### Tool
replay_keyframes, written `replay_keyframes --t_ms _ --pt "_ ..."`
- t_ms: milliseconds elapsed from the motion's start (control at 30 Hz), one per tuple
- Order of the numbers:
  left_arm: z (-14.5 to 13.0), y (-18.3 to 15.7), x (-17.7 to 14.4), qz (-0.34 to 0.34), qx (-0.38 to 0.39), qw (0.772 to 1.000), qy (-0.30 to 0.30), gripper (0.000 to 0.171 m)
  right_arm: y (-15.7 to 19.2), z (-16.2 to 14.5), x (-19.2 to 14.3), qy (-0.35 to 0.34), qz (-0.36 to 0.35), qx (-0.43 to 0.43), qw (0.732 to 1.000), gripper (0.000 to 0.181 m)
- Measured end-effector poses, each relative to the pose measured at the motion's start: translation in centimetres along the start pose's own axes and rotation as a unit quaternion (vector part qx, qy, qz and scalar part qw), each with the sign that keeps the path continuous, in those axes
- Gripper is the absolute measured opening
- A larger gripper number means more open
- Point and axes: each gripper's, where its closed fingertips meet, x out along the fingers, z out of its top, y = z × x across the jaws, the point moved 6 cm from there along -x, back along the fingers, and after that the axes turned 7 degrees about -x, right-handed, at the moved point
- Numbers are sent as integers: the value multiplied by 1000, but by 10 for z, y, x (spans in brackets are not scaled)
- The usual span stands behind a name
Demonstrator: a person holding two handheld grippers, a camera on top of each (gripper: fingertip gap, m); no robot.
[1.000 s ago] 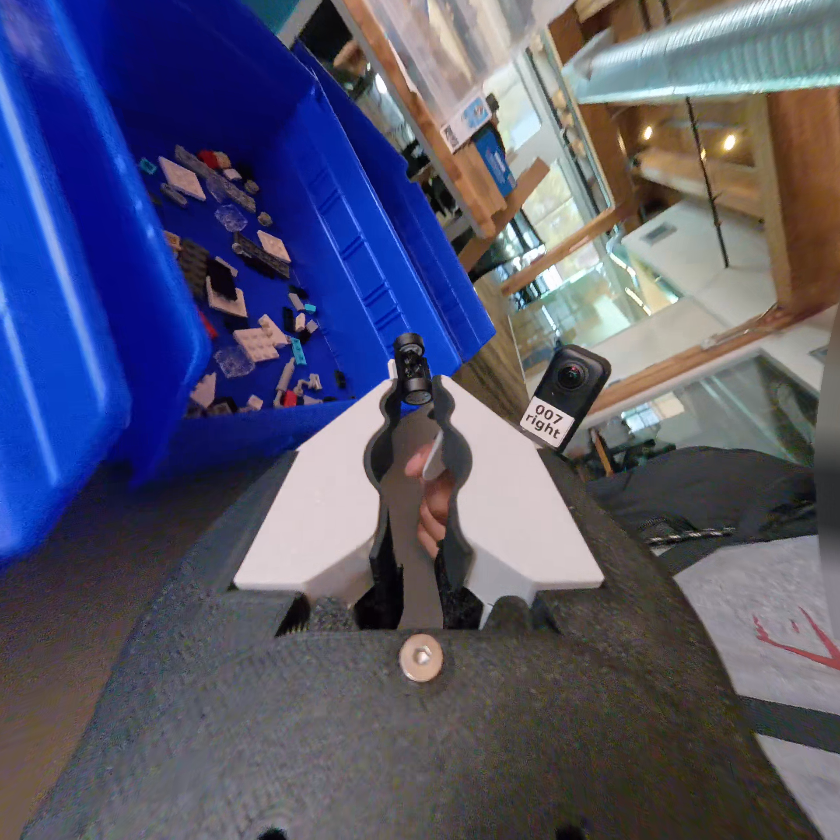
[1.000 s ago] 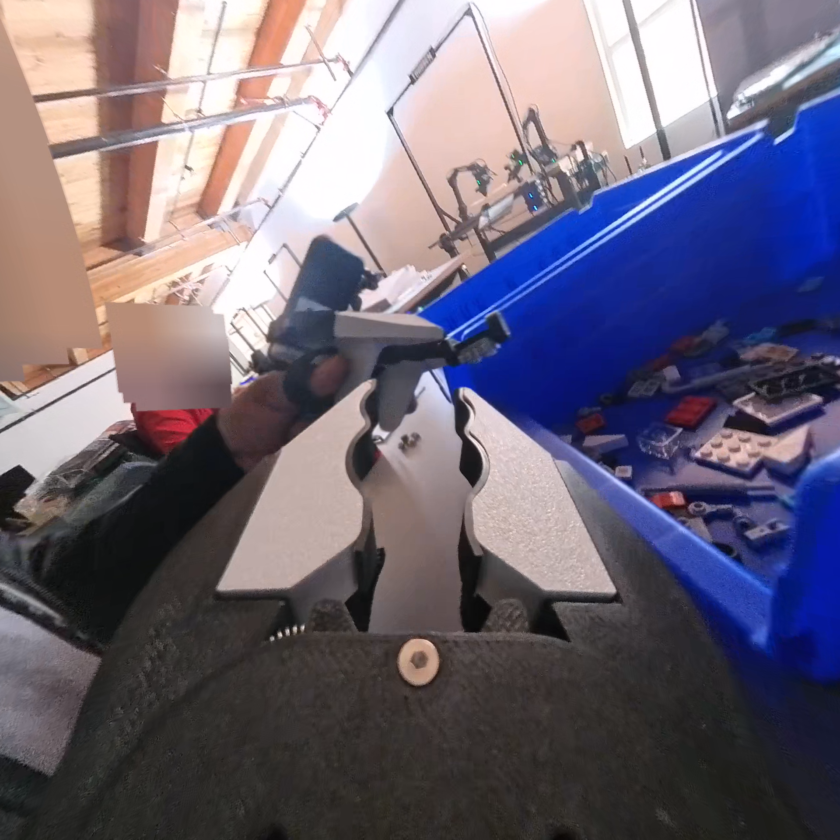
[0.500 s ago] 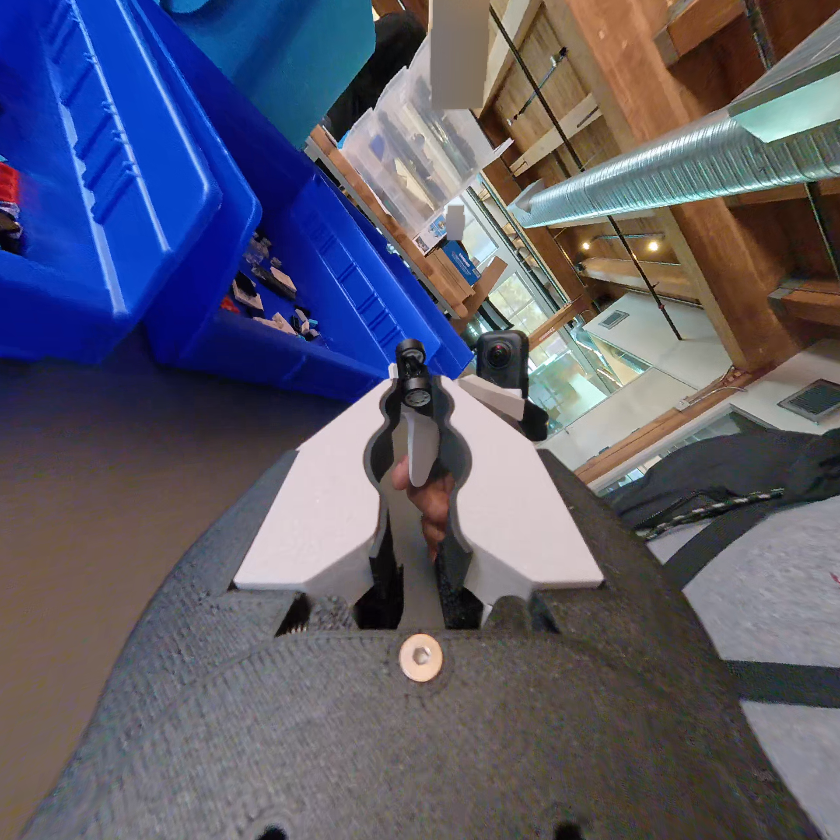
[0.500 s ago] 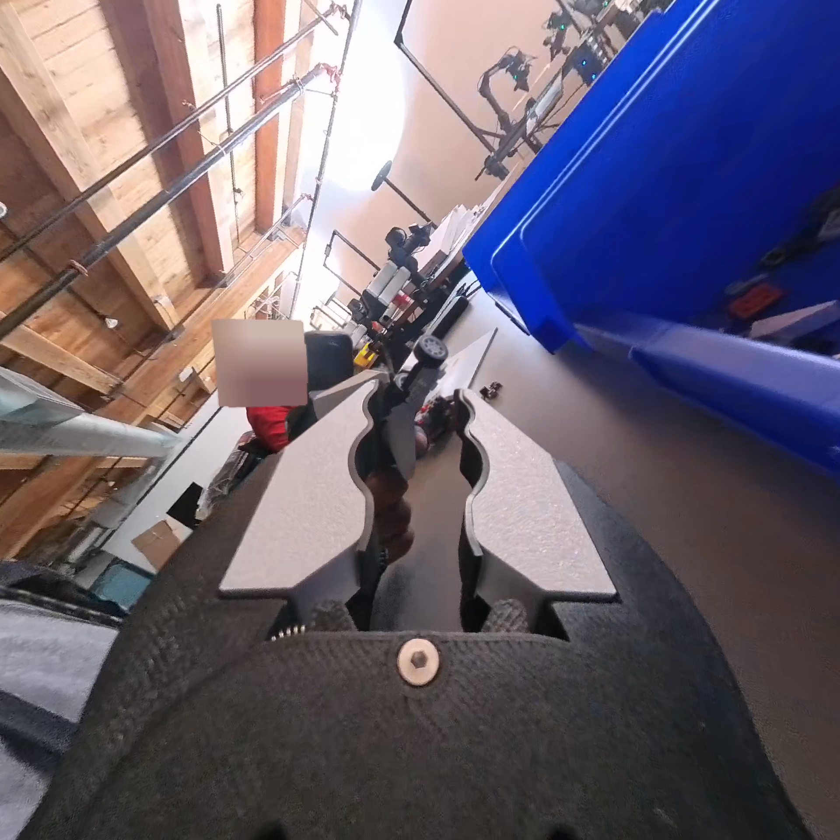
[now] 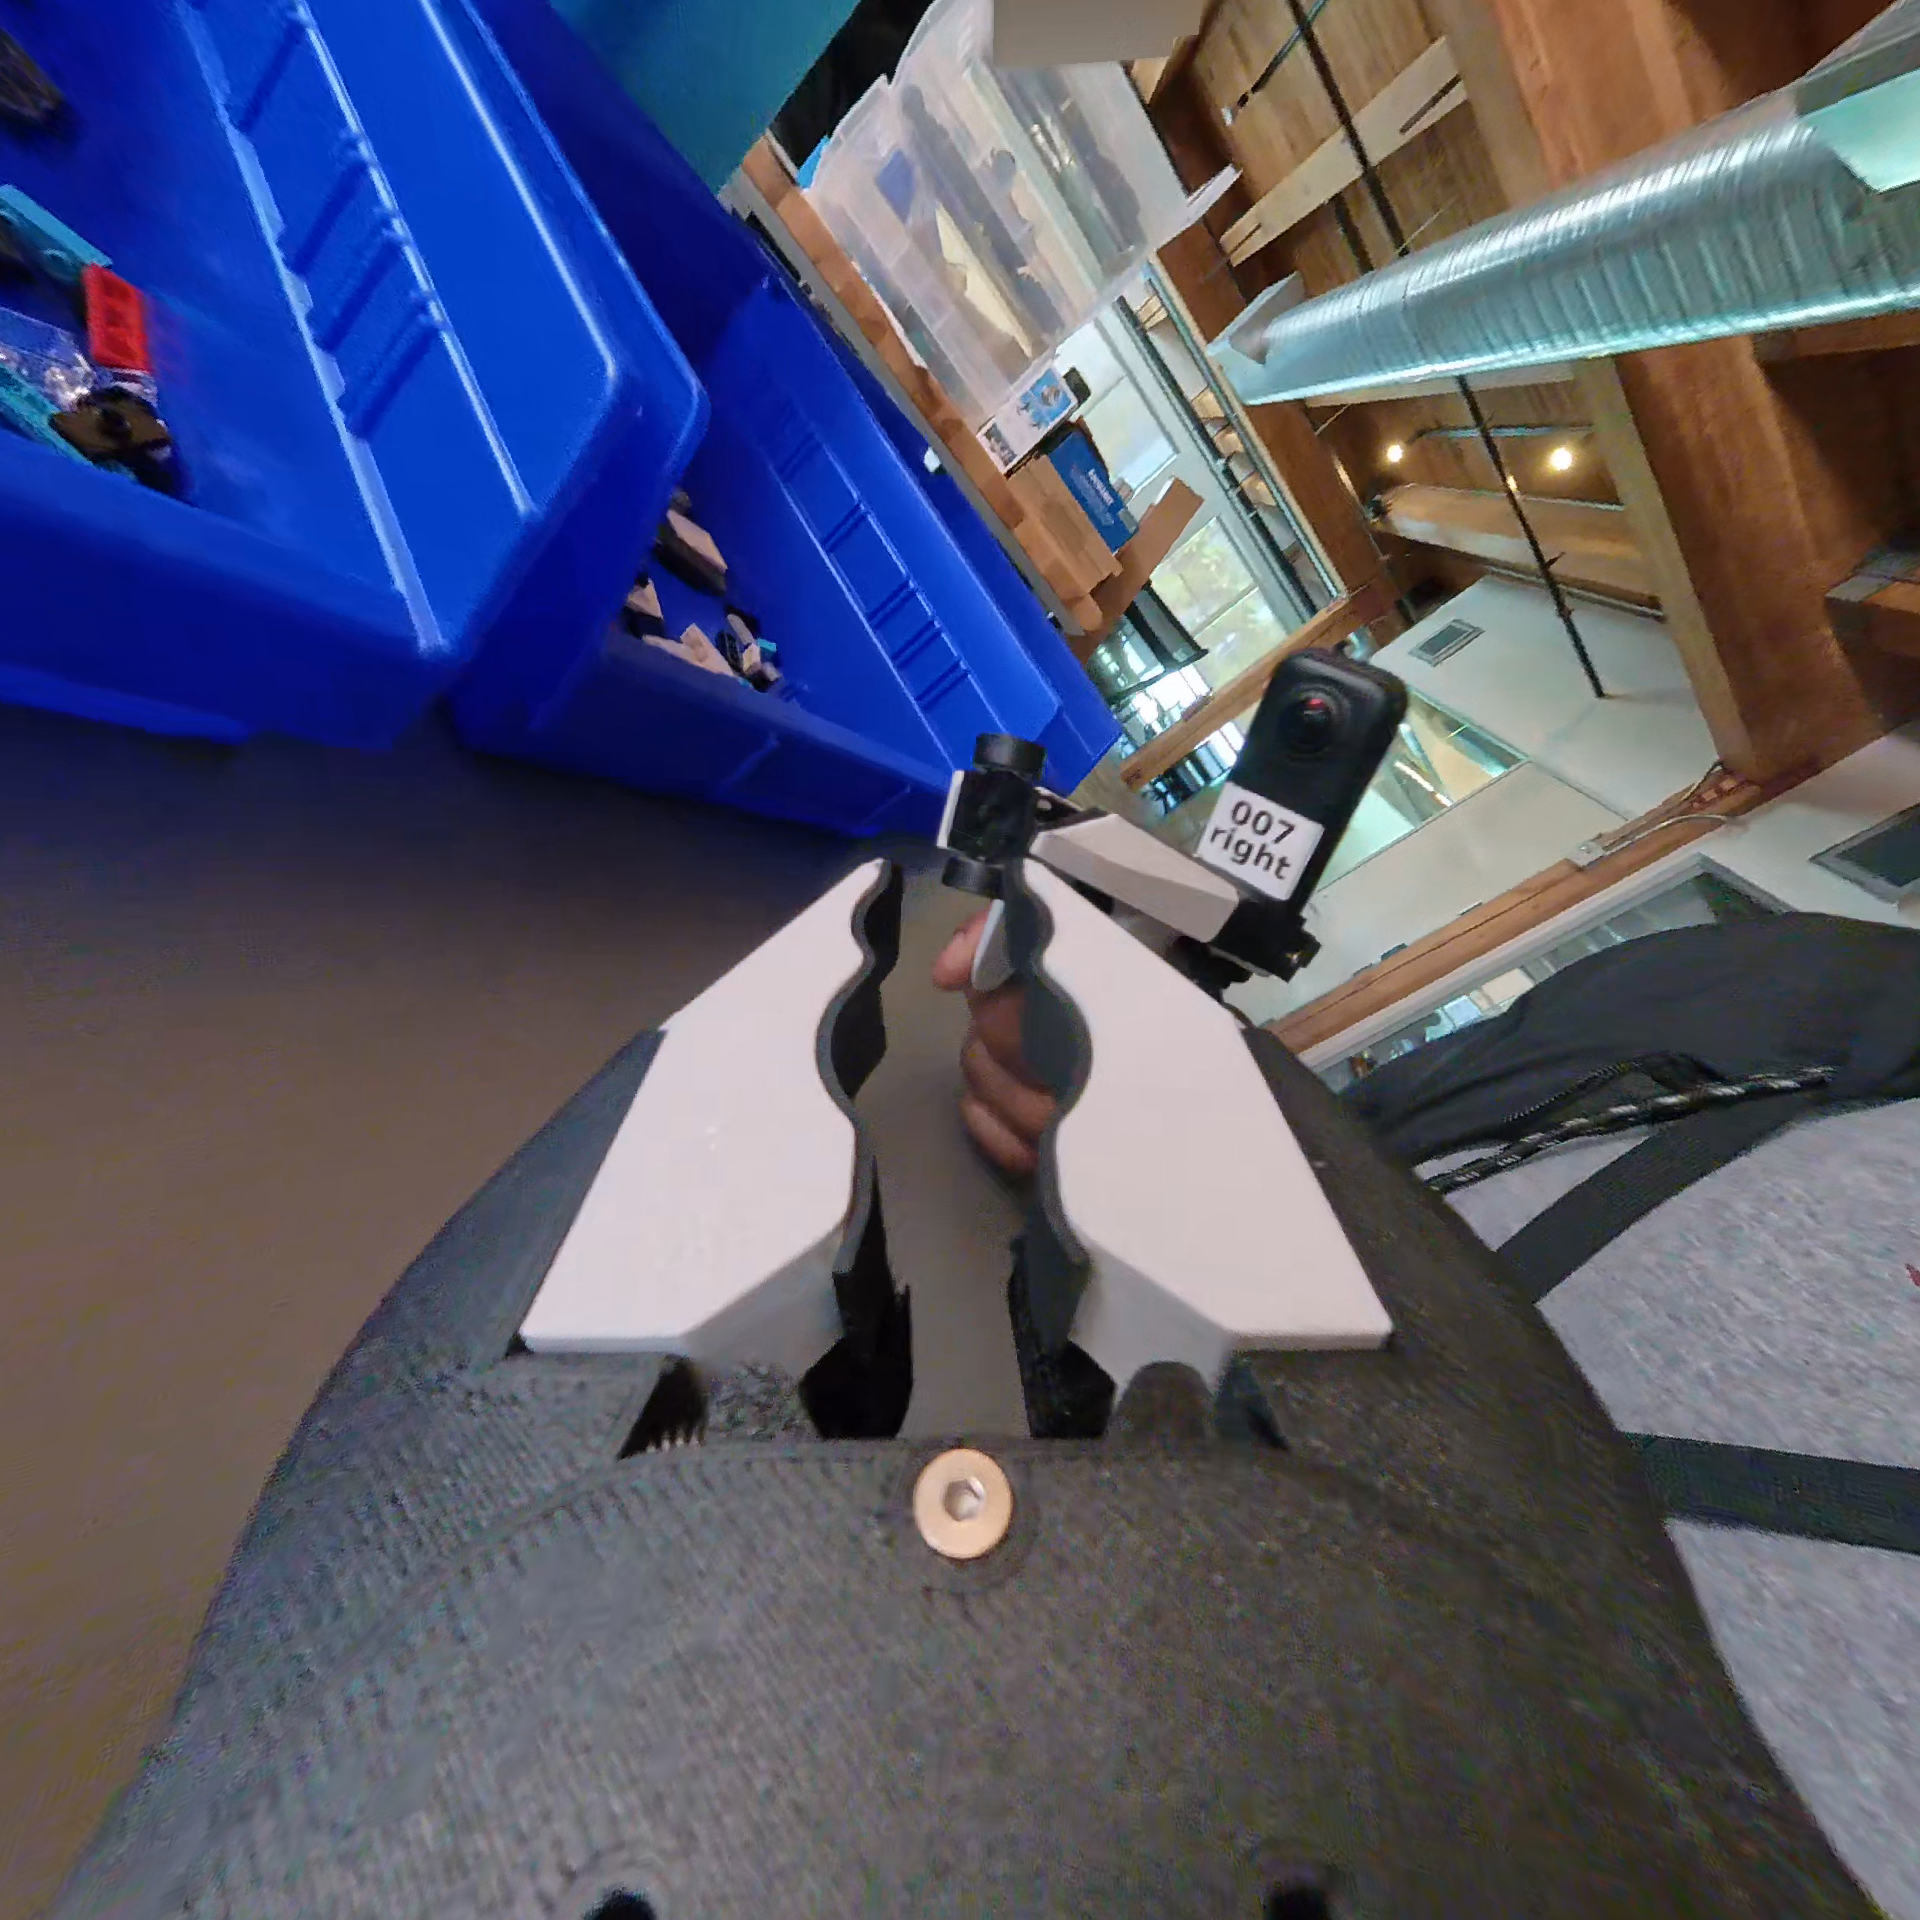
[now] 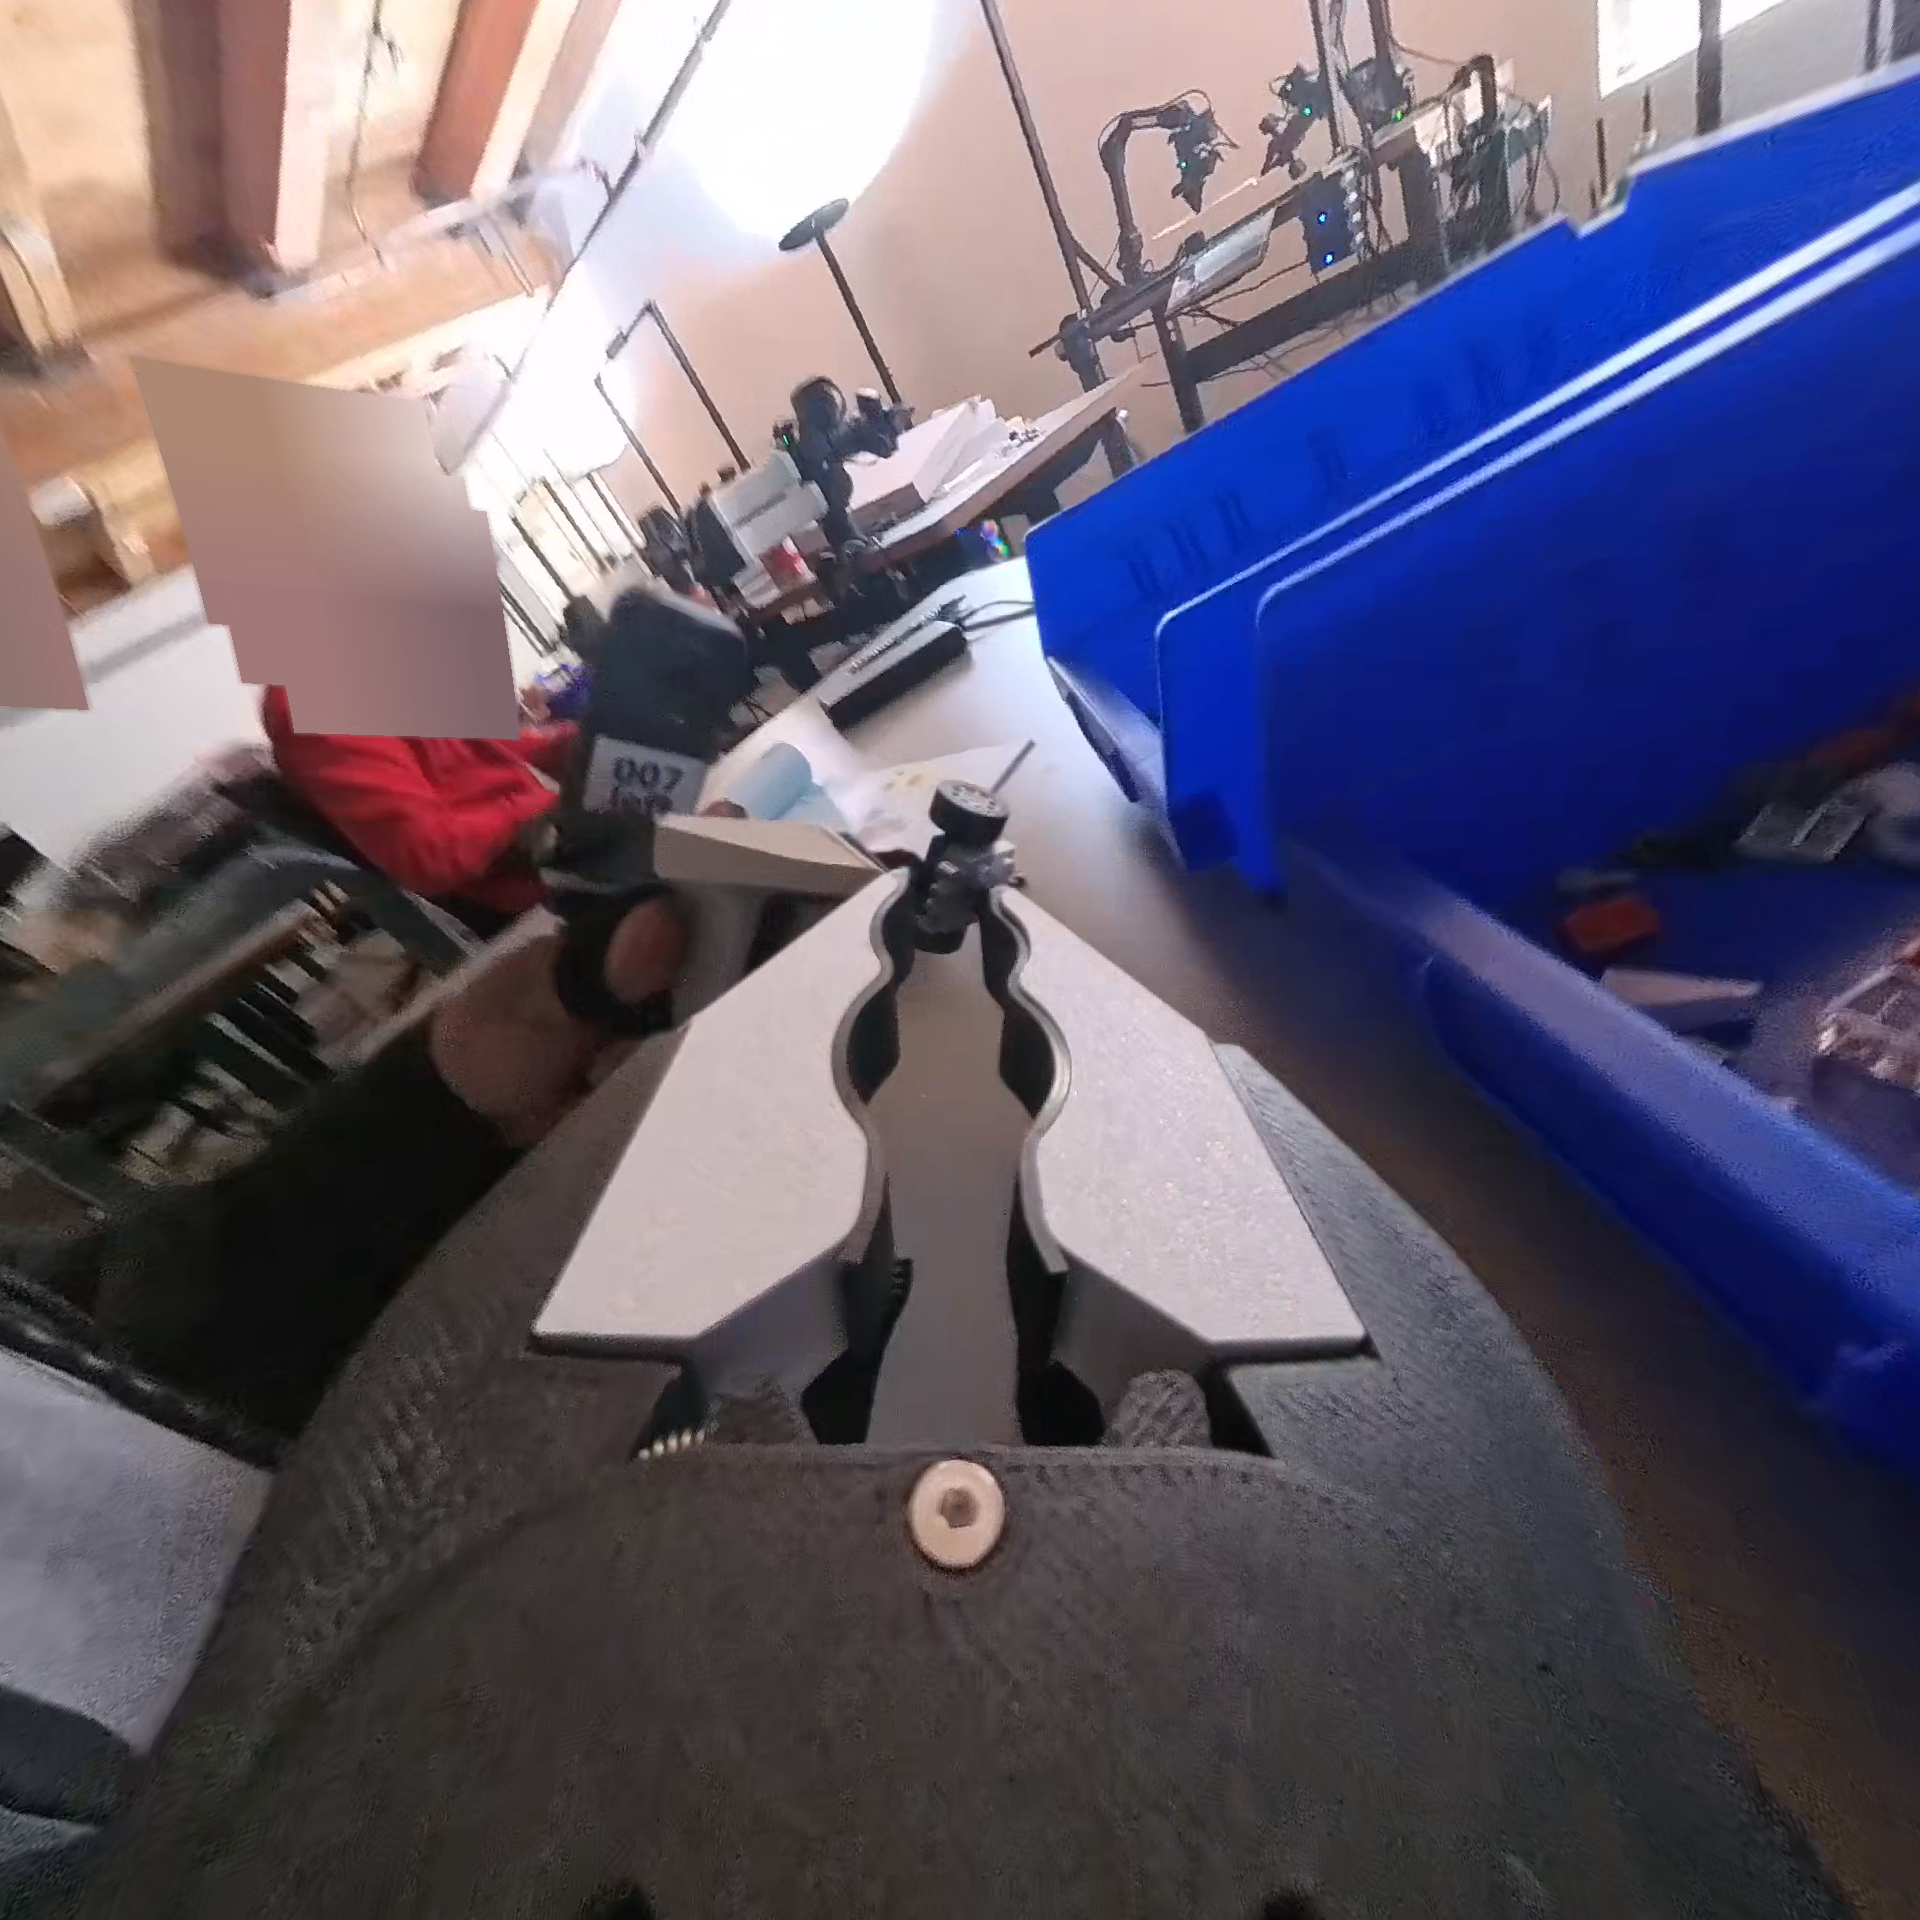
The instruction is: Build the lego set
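Observation:
A small black and grey lego assembly (image 6: 961, 862) sits between the tips of my right gripper (image 6: 948, 888), which is shut on it above the dark table (image 6: 1195, 862). In the left wrist view the same assembly (image 5: 992, 816) stands just past my left gripper (image 5: 954, 878). The left jaws are slightly apart and do not grip it. The left gripper's finger (image 6: 764, 847) points at the assembly from the left. The right gripper's finger (image 5: 1127, 878) comes in from the right, under its camera (image 5: 1314, 743).
Blue bins (image 5: 436, 343) (image 6: 1558, 499) stand along the table's far side, with loose lego pieces (image 5: 691, 613) (image 6: 1787, 831) in them. A black flat device (image 6: 894, 665) and papers (image 6: 831, 779) lie farther back. A person in red (image 6: 416, 800) sits to the left. My left and right fingertips are right by each other.
Both grippers swung away from the bins over the table. The left gripper held the assembly before; its jaws have now parted, and the right gripper's jaws have closed on it.

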Motion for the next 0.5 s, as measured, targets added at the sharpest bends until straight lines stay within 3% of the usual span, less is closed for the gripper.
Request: replay_keyframes --t_ms 267,500 --pt "2 -4 3 -7 7 998 59 34 9 -4 9 59 -14 -248 967 12" --pt "5 -2 -4 0 52 995 80 32 16 -10 12 78 10 -330 941 11"
